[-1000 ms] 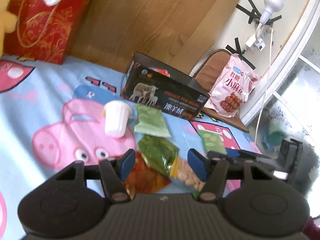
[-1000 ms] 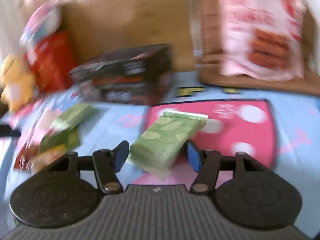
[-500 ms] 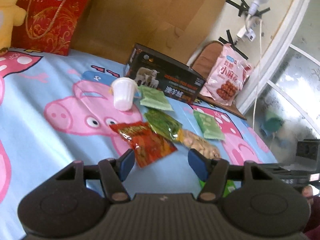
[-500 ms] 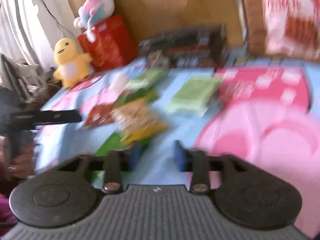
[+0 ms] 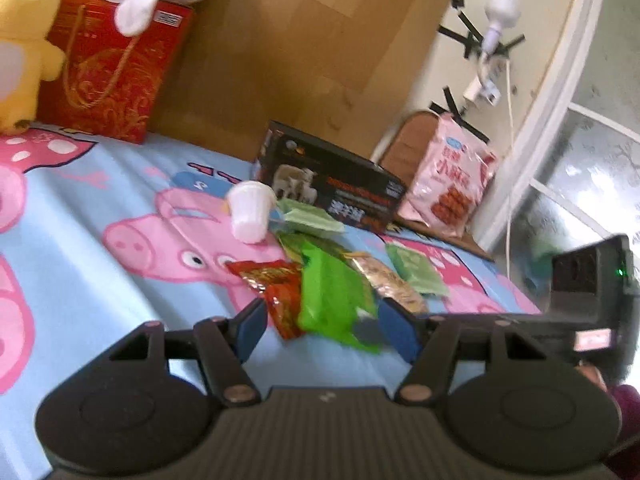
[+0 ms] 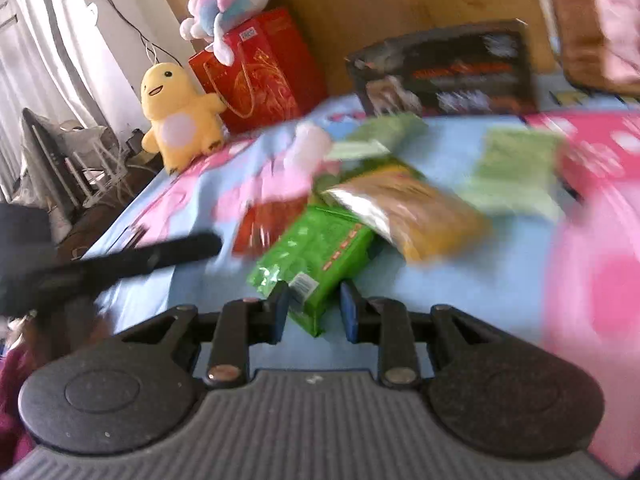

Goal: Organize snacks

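Scanning from the left of the bed, the yellow plush duck (image 5: 24,40) and the red gift bag (image 5: 108,64) stand by the headboard. Then comes the white cup (image 5: 250,216) lying on its side on the cartoon-pig sheet (image 5: 80,208), with the dark box (image 5: 332,196) behind it. The snack packets are scattered in front of the box, none in it that I can see, so by my reckoning the sorting has barely started. Now the action: the left tongs (image 5: 322,330) hang released and empty over the red packet (image 5: 276,288). Beside it, the bright green packet (image 6: 316,256) has its near corner between the jaws of the right tongs (image 6: 313,311). Those jaws are opening, and the pads look clear of the wrapper, though blur makes it a close call. Farther right lie the yellow packet (image 6: 416,208) and a pale green packet (image 5: 416,270), then the big pink bag (image 5: 452,192) against the wall. A second ago the right tongs straddled the pale green packet; now they are at the bright green one, and the left tongs have pulled back from the pile.
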### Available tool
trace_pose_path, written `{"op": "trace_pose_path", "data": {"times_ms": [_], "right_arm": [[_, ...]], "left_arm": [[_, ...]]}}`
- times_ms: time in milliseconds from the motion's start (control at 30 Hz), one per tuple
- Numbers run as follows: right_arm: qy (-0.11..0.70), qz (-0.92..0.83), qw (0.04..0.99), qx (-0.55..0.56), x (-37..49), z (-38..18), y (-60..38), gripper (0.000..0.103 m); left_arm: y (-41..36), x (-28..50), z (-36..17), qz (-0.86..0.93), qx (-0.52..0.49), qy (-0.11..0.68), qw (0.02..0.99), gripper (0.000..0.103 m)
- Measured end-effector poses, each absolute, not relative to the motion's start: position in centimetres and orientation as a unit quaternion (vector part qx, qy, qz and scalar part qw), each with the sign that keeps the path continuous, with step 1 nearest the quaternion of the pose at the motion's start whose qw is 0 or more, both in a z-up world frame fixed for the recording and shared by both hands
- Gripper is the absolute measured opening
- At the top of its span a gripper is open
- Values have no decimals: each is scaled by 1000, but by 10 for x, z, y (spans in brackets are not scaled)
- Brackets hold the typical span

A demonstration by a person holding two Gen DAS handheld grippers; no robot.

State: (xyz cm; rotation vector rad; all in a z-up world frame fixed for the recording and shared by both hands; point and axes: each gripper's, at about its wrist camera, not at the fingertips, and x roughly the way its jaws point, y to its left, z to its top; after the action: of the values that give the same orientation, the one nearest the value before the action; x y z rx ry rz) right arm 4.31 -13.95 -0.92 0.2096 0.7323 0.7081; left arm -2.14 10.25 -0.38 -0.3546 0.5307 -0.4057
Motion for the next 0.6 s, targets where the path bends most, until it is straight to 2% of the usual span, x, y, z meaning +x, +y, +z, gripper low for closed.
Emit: {"op": "trace_pose_path", "data": {"times_ms": [100, 300, 433, 600], "right_arm": [[336, 332, 877, 84, 53, -5, -121, 36], [314, 346, 880, 90, 15, 4, -147, 36], [292, 274, 912, 90, 8, 14, -175, 36], [334, 235, 907, 100, 49, 5, -182, 36]], "left_arm": [[106, -24, -3, -198, -180, 249, 931, 63], [107, -21, -4, -200, -188, 248, 929, 63], [109, -19, -5, -199, -195, 253, 926, 63], [108, -16, -7, -186, -195, 264, 926, 61]]}}
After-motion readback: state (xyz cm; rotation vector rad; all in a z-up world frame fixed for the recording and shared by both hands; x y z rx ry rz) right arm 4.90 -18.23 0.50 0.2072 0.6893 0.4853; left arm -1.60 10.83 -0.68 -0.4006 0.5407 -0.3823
